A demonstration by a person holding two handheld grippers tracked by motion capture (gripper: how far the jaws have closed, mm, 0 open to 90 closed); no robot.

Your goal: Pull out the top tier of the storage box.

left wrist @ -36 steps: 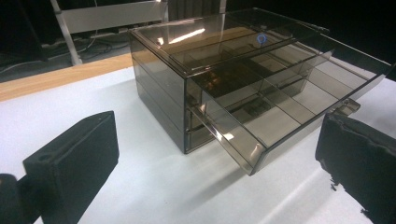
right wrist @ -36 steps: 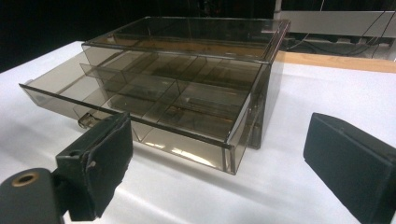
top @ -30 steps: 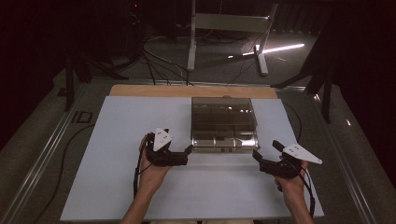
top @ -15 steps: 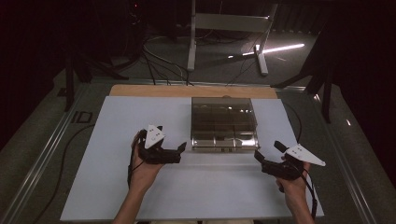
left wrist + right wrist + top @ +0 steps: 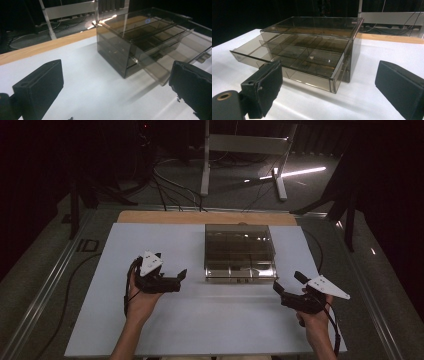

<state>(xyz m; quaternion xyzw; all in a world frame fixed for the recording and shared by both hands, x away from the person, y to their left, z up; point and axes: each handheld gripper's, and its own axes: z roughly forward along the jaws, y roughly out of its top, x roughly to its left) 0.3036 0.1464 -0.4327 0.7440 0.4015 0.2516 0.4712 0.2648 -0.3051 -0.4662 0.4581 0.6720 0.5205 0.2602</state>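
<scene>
Nearest the person, the right tool (image 5: 284,292) hovers over the white tabletop (image 5: 200,325) just short of the smoked drawer box's (image 5: 240,251) front right corner, its jaws spread wide and holding nothing. In the right gripper view those two black jaws frame the open drawer (image 5: 287,58), which stands pulled partway out of the box toward the person, its clear front panel facing the tool and its dividers showing through. The drawer's long axis runs across the box's front, side to side, so the tool looks at it nearly square on, slightly from the box's right.

Level with the box's front edge but off to its left, the left tool (image 5: 172,279) points toward the box's front left corner, jaws likewise parted and empty. In the left gripper view the box (image 5: 140,37) lies ahead and to the right of the jaws, seen corner-on, with the drawer's lip jutting toward the right jaw.

Both tools sit near the drawer front, one off each end of it. Judging from this, the coming move turns on the drawer sliding straight back along the box's depth: either tool would have to meet the front panel squarely. The right tool seems the better lined up for that, the left coming in more from the side.

Beyond the box, the tabletop's wooden back edge (image 5: 165,217) runs across, with dark floor behind.
</scene>
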